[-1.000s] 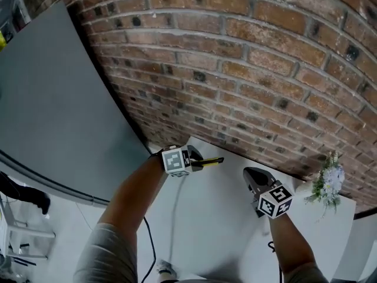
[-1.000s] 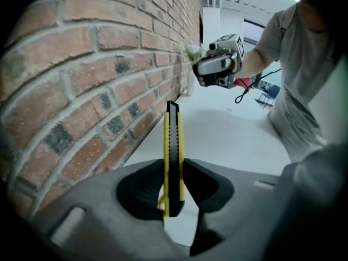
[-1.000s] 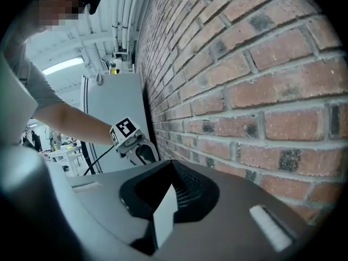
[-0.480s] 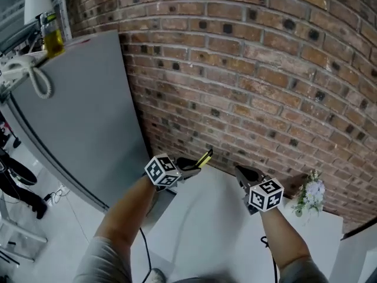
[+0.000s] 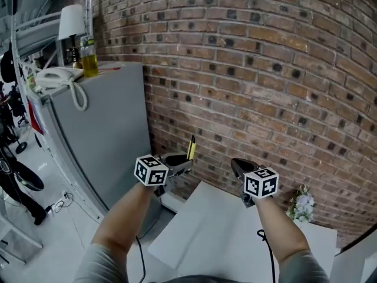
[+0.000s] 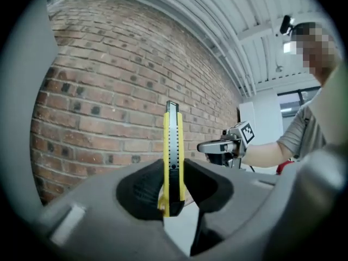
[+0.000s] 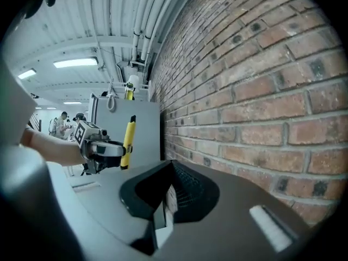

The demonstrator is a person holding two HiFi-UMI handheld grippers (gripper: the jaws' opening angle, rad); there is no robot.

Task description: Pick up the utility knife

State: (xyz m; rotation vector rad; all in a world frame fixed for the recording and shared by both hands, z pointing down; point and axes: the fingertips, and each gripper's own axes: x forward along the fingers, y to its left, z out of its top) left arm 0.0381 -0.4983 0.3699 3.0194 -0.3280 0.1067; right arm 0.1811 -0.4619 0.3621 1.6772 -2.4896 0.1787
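The yellow utility knife (image 5: 191, 148) stands upright in front of the brick wall, its lower end pinched between the pads of my left gripper (image 5: 180, 165). In the left gripper view the knife (image 6: 172, 156) rises straight out of the jaws of the left gripper (image 6: 173, 193), which are shut on it. My right gripper (image 5: 237, 166) hangs level beside it, a short way to the right, with its jaws together and nothing in them. The right gripper view shows its own jaws (image 7: 166, 203) closed, and the left gripper (image 7: 109, 148) with the knife (image 7: 128, 140) off to the left.
A brick wall (image 5: 265, 69) fills the view close ahead. A tall grey cabinet (image 5: 100, 134) on the left carries a telephone (image 5: 56, 76), a bottle (image 5: 89, 61) and a lamp (image 5: 72, 22). A white table (image 5: 218, 240) lies below, with small flowers (image 5: 303, 204) at the right.
Both grippers have risen well above the white table. The knife has swung from lying level, pointing right, to standing upright. The head view has tilted up.
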